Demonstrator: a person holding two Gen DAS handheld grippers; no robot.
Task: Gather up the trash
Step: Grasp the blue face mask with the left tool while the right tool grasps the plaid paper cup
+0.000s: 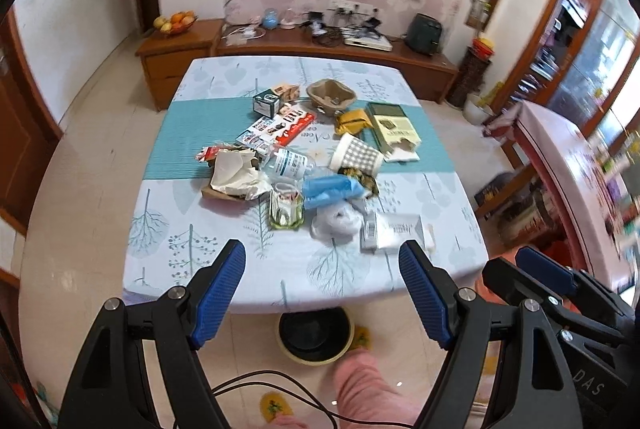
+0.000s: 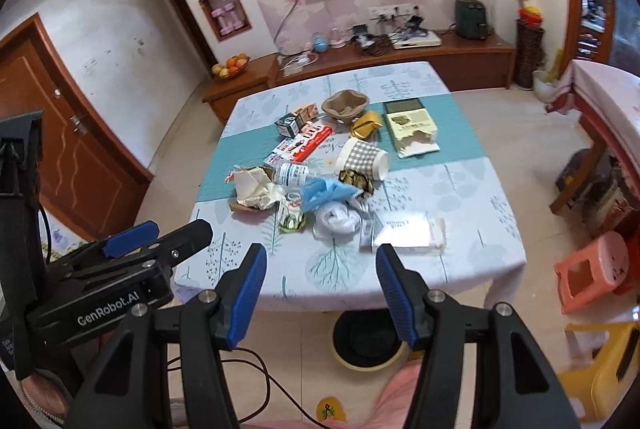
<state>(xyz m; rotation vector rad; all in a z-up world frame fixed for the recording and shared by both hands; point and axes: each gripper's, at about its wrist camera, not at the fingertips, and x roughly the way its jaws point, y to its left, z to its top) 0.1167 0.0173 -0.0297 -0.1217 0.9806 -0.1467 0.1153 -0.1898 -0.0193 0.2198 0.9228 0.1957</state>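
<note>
I hold both grippers, left [image 1: 322, 265] wide and right [image 2: 318, 269] narrower, empty, short of the table [image 1: 160, 261], because the bin [image 1: 316, 333] waits underneath the trash [image 1: 296, 165].

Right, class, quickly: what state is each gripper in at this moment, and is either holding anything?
Left gripper: open, holding nothing, above the near table edge.
Right gripper: open, nothing between its fingers, holding nothing.

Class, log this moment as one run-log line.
stage: approach | left gripper: open, empty | right gripper: open, empty | trash pile: untouched on table | bin: under near edge
</note>
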